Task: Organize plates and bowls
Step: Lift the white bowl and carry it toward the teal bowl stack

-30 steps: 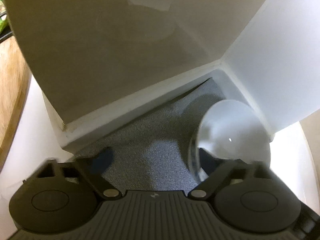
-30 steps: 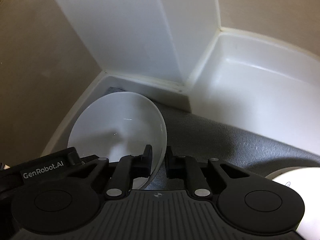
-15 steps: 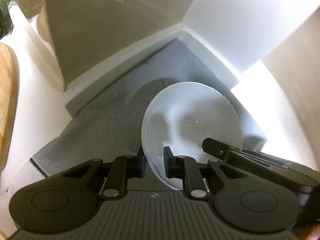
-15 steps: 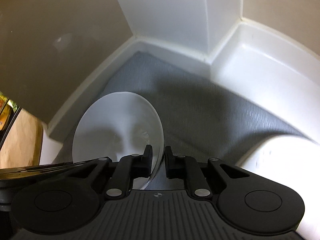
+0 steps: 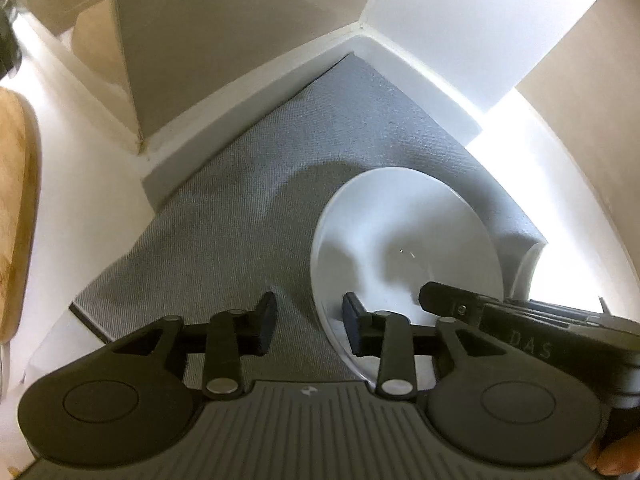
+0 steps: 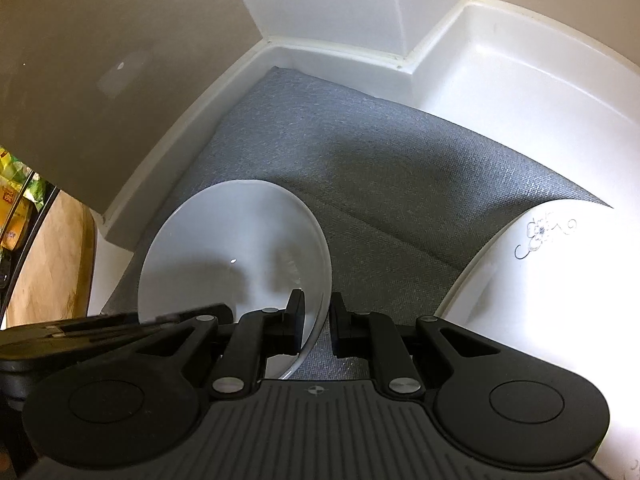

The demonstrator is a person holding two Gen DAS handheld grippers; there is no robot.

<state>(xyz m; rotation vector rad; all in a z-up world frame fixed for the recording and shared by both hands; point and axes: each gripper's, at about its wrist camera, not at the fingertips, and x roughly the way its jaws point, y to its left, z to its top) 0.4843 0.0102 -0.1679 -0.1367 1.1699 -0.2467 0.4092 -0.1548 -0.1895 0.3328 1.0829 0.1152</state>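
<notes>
A plain white bowl (image 5: 404, 248) rests tilted on the grey mat (image 5: 248, 208) inside a white cabinet shelf. My left gripper (image 5: 310, 322) straddles the bowl's near rim and its jaws are opening. Its left pad stands clear of the rim; its right finger (image 5: 354, 330) is inside the bowl. In the right wrist view the same bowl (image 6: 224, 252) has its right rim pinched by my right gripper (image 6: 318, 320), which is shut on it. A white plate with a flower print (image 6: 540, 300) lies to the right on the mat.
White shelf walls (image 6: 340, 4) close in the back and sides. A bare white shelf floor (image 6: 520, 72) lies beyond the mat at the right. A wooden board (image 5: 16, 220) sits outside the cabinet at the left. The mat's middle (image 6: 380, 168) is uncovered.
The left gripper closed on the bowl's rim half a second ago and has now parted again. The bowl, held by the right gripper, has come away from the back corner toward the front.
</notes>
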